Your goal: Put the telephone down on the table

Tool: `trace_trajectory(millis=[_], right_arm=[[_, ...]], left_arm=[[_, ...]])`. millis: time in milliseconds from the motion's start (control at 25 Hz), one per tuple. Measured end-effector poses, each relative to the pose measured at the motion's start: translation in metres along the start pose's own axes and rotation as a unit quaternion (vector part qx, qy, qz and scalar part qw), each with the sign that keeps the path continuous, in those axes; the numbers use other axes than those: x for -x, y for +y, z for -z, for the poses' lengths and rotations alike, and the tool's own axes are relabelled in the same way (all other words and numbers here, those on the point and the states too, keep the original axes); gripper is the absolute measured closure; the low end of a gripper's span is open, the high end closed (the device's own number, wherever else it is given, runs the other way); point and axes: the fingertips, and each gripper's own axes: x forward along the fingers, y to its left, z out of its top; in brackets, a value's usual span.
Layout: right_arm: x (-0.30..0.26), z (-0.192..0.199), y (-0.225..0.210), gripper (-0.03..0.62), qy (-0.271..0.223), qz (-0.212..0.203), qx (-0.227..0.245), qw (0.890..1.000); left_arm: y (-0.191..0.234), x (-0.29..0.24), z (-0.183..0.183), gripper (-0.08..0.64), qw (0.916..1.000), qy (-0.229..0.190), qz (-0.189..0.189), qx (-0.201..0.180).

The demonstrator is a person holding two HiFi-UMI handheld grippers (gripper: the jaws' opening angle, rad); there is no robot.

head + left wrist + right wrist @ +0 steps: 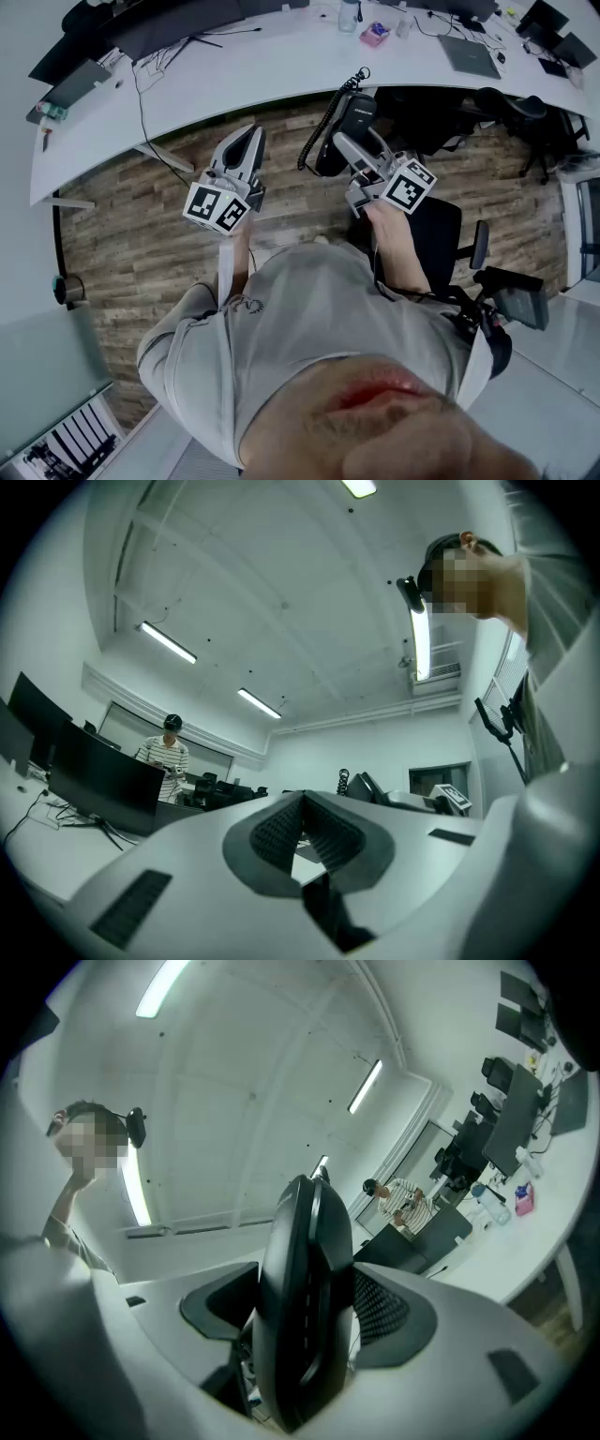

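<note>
- A white curved tabletop spans the top of the head view, with dark monitors at its upper left end.
- The left hand-held gripper hangs left of centre over the brown wood-patterned floor. In its own view its jaws meet at the tips with nothing between them.
- A black coiled cord hangs down near the centre of the frame from the telephone.
- The black telephone handset is just right of centre, up in the air just below the tabletop's near edge, not resting on it.
- The right hand-held gripper is clamped on the black telephone handset. In the right gripper view the handset stands upright between the wide-set jaws.
- A black office chair stands on the right, beside the person's right forearm.
</note>
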Motion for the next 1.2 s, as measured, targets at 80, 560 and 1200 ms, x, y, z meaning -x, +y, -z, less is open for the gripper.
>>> trace_trajectory(millis=[80,560,1200], right_arm=[[-0.002,0.001,0.006,0.27,-0.001,-0.003,-0.009,1.0],[0.021,0.017,0.017,0.27,0.024,-0.039,-0.036,0.998],[-0.001,0.04,0.007,0.272,-0.001,-0.125,-0.183,0.975]], left_arm=[[0.001,0.001,0.003,0.551,0.9999,0.003,-0.004,0.01],[-0.036,0.013,0.018,0.551,0.9997,0.015,-0.017,0.002],[-0.018,0.033,0.031,0.551,0.9972,0.031,-0.068,0.001]])
